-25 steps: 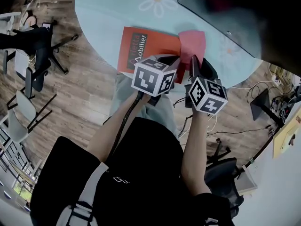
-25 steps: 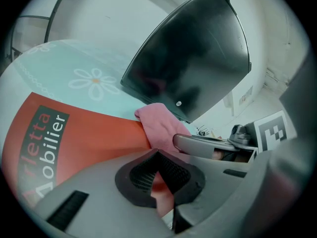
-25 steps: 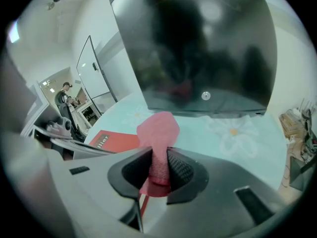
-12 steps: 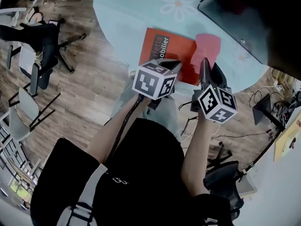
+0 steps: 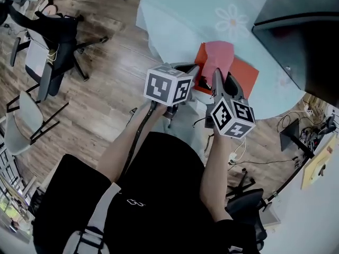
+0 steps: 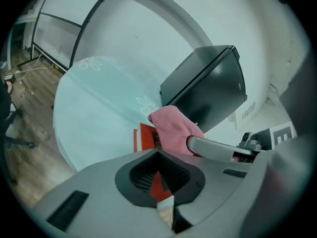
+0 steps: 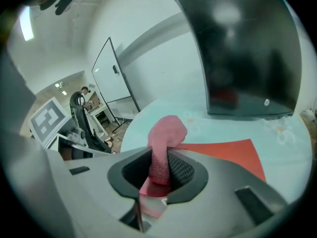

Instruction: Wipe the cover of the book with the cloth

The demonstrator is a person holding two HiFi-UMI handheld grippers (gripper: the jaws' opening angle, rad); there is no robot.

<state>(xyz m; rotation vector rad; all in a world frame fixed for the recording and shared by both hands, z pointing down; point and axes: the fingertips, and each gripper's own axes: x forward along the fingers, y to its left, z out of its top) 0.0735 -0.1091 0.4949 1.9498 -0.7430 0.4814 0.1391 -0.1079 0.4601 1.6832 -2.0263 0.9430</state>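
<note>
A red book (image 5: 241, 73) lies near the front edge of the pale blue table (image 5: 180, 20). A pink cloth (image 5: 218, 57) rests on its cover. My right gripper (image 5: 216, 77) is shut on the cloth, which bunches up out of the jaws in the right gripper view (image 7: 166, 133) above the book (image 7: 223, 152). My left gripper (image 5: 192, 70) sits at the book's near left edge. In the left gripper view its jaws (image 6: 161, 182) look shut on a red strip of the book (image 6: 146, 138), with the cloth (image 6: 173, 130) just beyond.
A large black box (image 5: 302, 41) stands on the table right behind the book, also big in the right gripper view (image 7: 242, 48). Office chairs (image 5: 47, 41) stand on the wood floor to the left. The table edge runs just under the grippers.
The right gripper has drawn the pink cloth from the book's right end across to its left part. The head view has swung, so table and book now sit further right.
</note>
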